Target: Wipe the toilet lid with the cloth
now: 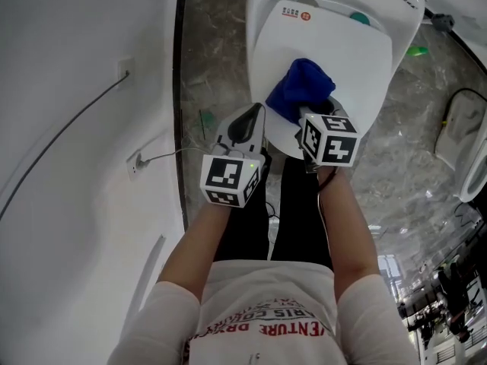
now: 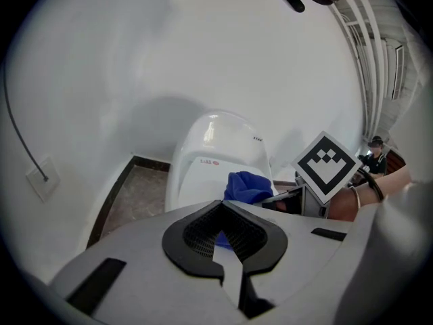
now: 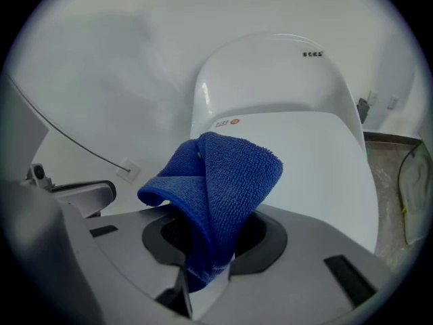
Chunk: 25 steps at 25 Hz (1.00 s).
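Right tool (image 1: pixel 303 115) pinching blue microfibre cloth (image 1: pixel 306 84), which is bunched over front edge of closed toilet lid (image 1: pixel 335 44) at centre of head view. Left tool (image 1: pixel 245 125) pressed together, empty, at lid's lower left. Best approach, as judged: lower cloth flat onto lid, press lightly, sweep overlapping strokes front to hinge.

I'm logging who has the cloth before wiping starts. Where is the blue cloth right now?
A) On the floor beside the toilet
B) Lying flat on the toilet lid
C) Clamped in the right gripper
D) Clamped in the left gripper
C: the right gripper view shows the blue cloth pinched between the fingers of the right gripper, while the left gripper holds nothing.
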Each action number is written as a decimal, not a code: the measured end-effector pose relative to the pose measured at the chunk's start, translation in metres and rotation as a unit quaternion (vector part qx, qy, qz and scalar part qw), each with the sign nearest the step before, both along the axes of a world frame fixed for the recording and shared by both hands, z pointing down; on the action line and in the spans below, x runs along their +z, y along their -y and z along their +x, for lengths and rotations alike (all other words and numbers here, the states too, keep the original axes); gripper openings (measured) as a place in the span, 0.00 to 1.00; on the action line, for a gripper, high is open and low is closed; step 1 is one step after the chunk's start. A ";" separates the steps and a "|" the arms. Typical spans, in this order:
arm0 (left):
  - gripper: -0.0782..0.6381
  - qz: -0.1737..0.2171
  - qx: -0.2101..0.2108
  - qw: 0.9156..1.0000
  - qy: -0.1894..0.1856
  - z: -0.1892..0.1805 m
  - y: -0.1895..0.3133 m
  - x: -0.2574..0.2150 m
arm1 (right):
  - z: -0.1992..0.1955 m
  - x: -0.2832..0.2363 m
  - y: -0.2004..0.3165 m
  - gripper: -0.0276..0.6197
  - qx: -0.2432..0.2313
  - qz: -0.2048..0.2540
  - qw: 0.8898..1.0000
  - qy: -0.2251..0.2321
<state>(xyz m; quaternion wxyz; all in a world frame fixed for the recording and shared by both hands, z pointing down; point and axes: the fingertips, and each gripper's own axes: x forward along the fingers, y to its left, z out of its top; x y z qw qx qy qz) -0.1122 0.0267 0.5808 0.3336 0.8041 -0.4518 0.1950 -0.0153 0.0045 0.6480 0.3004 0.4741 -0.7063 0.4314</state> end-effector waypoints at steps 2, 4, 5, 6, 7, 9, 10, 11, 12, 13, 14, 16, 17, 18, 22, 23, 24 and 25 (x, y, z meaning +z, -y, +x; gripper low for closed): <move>0.12 0.002 0.008 1.000 0.000 0.015 -0.002 -0.002 | 0.023 -0.001 -0.005 0.18 0.011 -0.001 1.000 -0.003; 0.12 0.002 0.012 1.000 0.002 0.029 -0.004 -0.002 | 0.045 -0.002 -0.010 0.18 0.018 -0.001 1.000 -0.005; 0.12 0.002 0.012 1.000 0.004 0.036 -0.005 -0.001 | 0.056 -0.002 -0.011 0.18 0.019 -0.002 1.000 -0.004; 0.12 0.001 0.011 1.000 0.006 0.043 -0.007 0.000 | 0.065 -0.002 -0.013 0.18 0.018 -0.002 1.000 -0.004; 0.12 0.000 0.010 1.000 0.008 0.051 -0.009 0.002 | 0.075 -0.002 -0.014 0.18 0.017 -0.001 1.000 -0.004; 0.12 -0.004 0.009 1.000 0.011 0.069 -0.015 0.005 | 0.096 -0.002 -0.016 0.18 0.016 0.000 1.000 -0.005; 0.12 -0.006 0.009 1.000 0.011 0.078 -0.018 0.007 | 0.107 -0.002 -0.018 0.18 0.017 0.000 1.000 -0.005; 0.12 -0.008 0.009 1.000 0.011 0.088 -0.021 0.008 | 0.117 -0.002 -0.021 0.18 0.019 0.000 1.000 -0.005; 0.12 -0.010 0.009 1.000 0.011 0.099 -0.024 0.009 | 0.129 -0.001 -0.023 0.18 0.021 0.000 1.000 -0.004; 0.12 -0.010 0.011 1.000 0.010 0.111 -0.027 0.010 | 0.140 -0.001 -0.026 0.18 0.023 -0.001 1.000 -0.005; 0.12 -0.010 0.013 1.000 0.009 0.123 -0.029 0.010 | 0.151 0.000 -0.029 0.18 0.024 -0.002 1.000 -0.005; 0.12 -0.007 0.015 1.000 0.006 0.145 -0.033 0.009 | 0.171 0.002 -0.036 0.18 0.024 -0.005 1.000 -0.008; 0.12 -0.006 0.015 1.000 0.004 0.155 -0.035 0.009 | 0.181 0.003 -0.040 0.18 0.021 -0.008 1.000 -0.010; 0.12 -0.006 0.014 1.000 0.003 0.164 -0.037 0.010 | 0.190 0.005 -0.044 0.18 0.018 -0.010 1.000 -0.013; 0.12 -0.005 0.011 1.000 -0.001 0.194 -0.048 0.016 | 0.225 0.013 -0.057 0.18 0.013 -0.015 1.000 -0.020; 0.12 -0.005 0.011 1.000 0.000 0.200 -0.051 0.018 | 0.232 0.016 -0.059 0.18 0.014 -0.014 1.000 -0.022; 0.12 -0.005 0.013 1.000 0.000 0.205 -0.055 0.020 | 0.239 0.018 -0.062 0.18 0.017 -0.015 0.999 -0.024; 0.12 -0.006 0.015 1.000 0.001 0.210 -0.059 0.022 | 0.246 0.021 -0.066 0.18 0.021 -0.016 0.999 -0.027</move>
